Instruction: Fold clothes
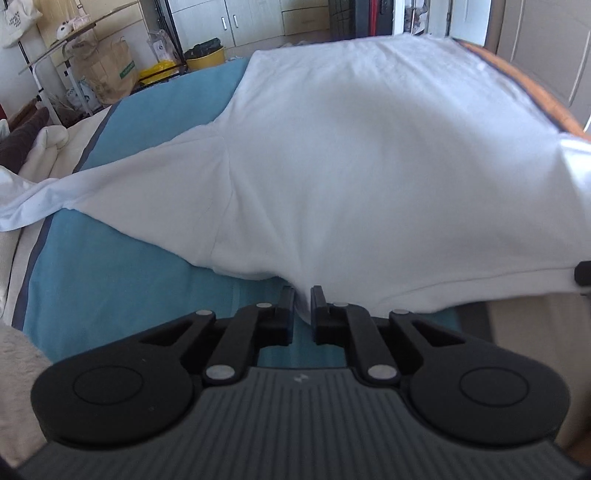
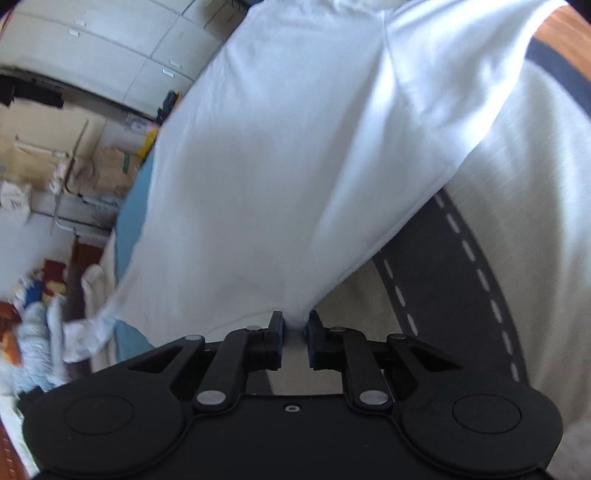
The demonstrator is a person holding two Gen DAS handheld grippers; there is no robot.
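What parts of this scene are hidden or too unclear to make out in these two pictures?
- Left wrist view: the white shirt covers most of the blue sheet; anything beneath it is hidden.
- Left wrist view: the right tool is cut off by the picture's edge; only a black tip shows.
- Right wrist view: the clutter on the floor is too blurred to identify.
- Both views: the shirt's collar and front cannot be seen.
- The person is in neither view.

Your left wrist camera looks steeply down along its tool point(image 1: 303, 295), very near the white shirt point(image 1: 351, 166) on the bed point(image 1: 110, 266). Your right wrist camera sits equally near, rolled, facing down its tool point(image 2: 295, 321). Both share the shirt and the far cabinets point(image 1: 236, 18).
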